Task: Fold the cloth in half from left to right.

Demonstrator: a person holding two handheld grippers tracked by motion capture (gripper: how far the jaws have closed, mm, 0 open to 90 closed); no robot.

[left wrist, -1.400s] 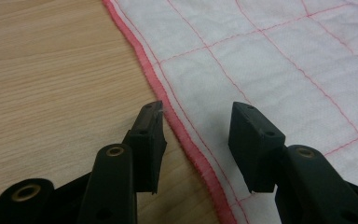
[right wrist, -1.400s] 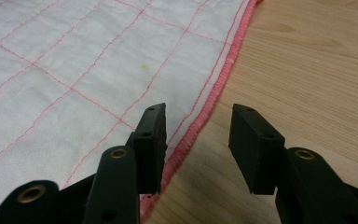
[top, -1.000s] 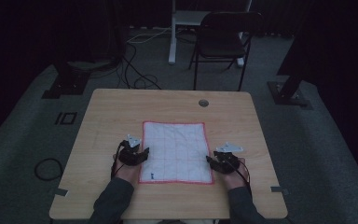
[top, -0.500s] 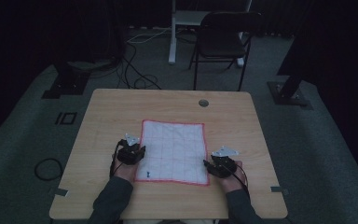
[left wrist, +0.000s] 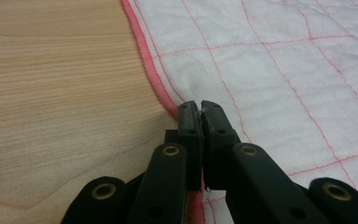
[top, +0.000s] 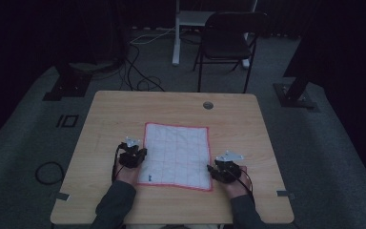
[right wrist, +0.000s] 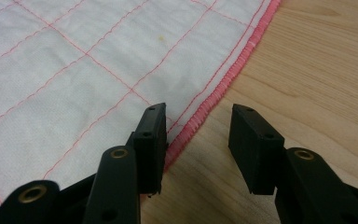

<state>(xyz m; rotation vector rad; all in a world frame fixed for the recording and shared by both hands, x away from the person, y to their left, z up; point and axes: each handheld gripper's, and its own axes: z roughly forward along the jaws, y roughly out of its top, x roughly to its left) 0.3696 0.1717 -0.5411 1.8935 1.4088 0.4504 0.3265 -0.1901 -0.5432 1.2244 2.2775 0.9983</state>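
Note:
A white quilted cloth (top: pixel 176 150) with pink grid stitching and a pink hem lies flat on the wooden table (top: pixel 114 112). My left gripper (top: pixel 140 153) sits at the cloth's left edge; in the left gripper view its jaws are shut on the pink hem of the cloth (left wrist: pixel 279 60), the gripper (left wrist: pixel 200 105) pinching the fabric. My right gripper (top: pixel 211 169) is at the cloth's near right corner. In the right gripper view the gripper (right wrist: pixel 198 123) is open, one jaw over the cloth (right wrist: pixel 74 60), the other over bare wood, with the hem between them.
A round grommet hole (top: pixel 208 105) sits near the table's far edge. A dark chair (top: pixel 231 33) and a white stand leg (top: pixel 176 36) are beyond the table. Cables (top: pixel 138 76) lie on the grey floor. Bare wood surrounds the cloth on all sides.
The right gripper has moved toward the near right corner of the cloth. The left gripper has stayed at the left edge.

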